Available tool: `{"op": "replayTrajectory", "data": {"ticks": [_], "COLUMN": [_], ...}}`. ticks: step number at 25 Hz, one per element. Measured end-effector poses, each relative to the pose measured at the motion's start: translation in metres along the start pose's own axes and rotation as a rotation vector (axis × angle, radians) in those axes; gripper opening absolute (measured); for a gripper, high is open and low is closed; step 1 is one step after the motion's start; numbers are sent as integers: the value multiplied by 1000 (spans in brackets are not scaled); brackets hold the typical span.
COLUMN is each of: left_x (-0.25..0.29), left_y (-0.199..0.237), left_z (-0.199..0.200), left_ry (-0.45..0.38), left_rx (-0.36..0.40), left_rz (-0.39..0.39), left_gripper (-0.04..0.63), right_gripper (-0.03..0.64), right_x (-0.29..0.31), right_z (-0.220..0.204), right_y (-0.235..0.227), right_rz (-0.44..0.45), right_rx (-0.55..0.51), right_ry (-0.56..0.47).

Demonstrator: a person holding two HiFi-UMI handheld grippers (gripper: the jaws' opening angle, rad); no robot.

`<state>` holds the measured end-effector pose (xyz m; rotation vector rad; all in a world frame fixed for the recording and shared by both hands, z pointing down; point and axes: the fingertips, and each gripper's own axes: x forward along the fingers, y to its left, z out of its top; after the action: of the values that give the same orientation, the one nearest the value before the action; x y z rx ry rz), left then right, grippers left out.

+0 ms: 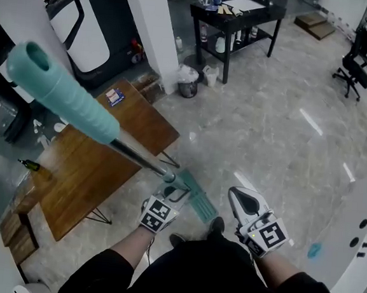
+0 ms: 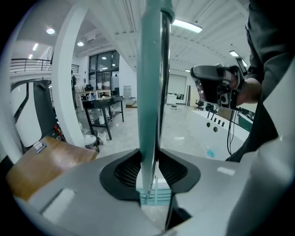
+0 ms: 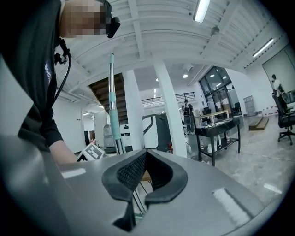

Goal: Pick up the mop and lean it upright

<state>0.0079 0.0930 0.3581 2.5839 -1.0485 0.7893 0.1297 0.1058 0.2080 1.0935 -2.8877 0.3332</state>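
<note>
The mop slants up toward my head: its teal ribbed handle grip [image 1: 67, 94] is at upper left, and the metal pole runs down to the teal flat mop head [image 1: 198, 198] near the floor by my feet. My left gripper [image 1: 169, 196] is shut on the pole just above the head. In the left gripper view the pole [image 2: 150, 92] stands upright, pinched between the black pads of that gripper [image 2: 150, 170]. My right gripper [image 1: 240, 195] hangs beside it, apart from the mop, shut with nothing in it [image 3: 146, 159]. The mop pole [image 3: 113, 115] shows to its left.
A wooden table [image 1: 93, 160] stands left of the mop. Behind it is a white pillar [image 1: 152, 25] with a small bin [image 1: 188, 82] at its foot. A black table [image 1: 236, 16] with items stands farther back, an office chair [image 1: 355, 65] at far right, and a white counter [image 1: 361, 235] to my right.
</note>
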Motion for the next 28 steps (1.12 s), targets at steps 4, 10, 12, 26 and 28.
{"op": "replayTrajectory", "data": {"ticks": [4,10,12,26,28], "left_x": [-30,-79,-92,-109,-107], "left_y": [-9,-15,-17,-26,-29], "left_z": [42,94,111,154,159], "left_ry": [-105,-259,-309,-420,-435], "left_rx": [-14,-40,-39,-8,-4], "left_rz": [15,40,48,64,57], "left_gripper": [143,143,141,140,141], "right_gripper": [5,5,5,5,6], "right_x": [-6,-5,-5,-8,-10], "right_z": [9,24,28,38,38], "right_y": [0,1,-2,-22,-26], "right_rz": [3,13,18,10,6], "right_rx": [-2,-6,-6,-25,-25], "right_ry": [-5,-19,-27,-45,-47]}}
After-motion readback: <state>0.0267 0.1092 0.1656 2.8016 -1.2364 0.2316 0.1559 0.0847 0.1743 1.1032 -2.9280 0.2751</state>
